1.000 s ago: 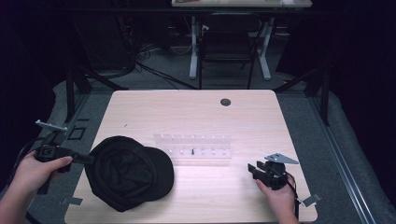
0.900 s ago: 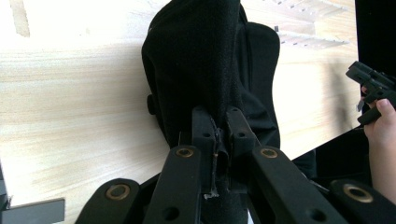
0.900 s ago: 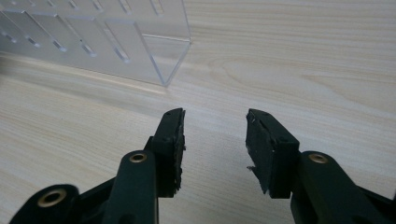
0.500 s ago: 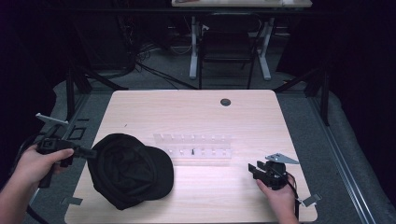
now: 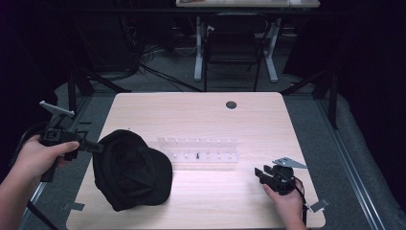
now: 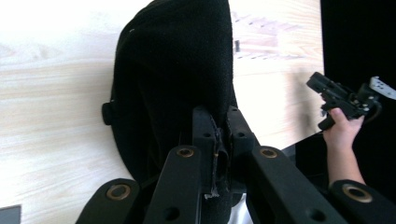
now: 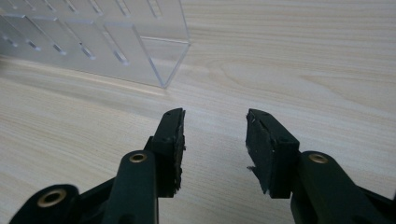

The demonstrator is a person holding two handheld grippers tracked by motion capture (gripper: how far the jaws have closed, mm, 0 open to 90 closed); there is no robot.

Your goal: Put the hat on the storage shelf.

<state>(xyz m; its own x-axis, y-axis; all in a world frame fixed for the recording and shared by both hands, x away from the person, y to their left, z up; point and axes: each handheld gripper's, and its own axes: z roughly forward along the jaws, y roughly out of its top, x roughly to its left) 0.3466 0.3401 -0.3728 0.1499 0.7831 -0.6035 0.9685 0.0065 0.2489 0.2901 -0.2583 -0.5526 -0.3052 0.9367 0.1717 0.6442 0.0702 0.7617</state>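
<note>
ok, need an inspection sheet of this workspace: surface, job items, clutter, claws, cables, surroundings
Surface: light wooden table, round dark grommet near far edge.
Job's things: black cap at table's left, its edge pinched and raised.
Clutter: clear acrylic rack mid-table.
Claws: left claw shut on the cap's edge; right claw open, holding nothing, low over the table beside the rack.
Cables: dark cable bundle on the floor beyond the table.
Surroundings: dark room, white desk legs behind.

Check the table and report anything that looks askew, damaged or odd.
Nothing is spilled or broken. The black cap sits tilted, its left edge pinched in the left hand-held gripper and lifted off the table. The clear acrylic rack lies square beside it.
</note>
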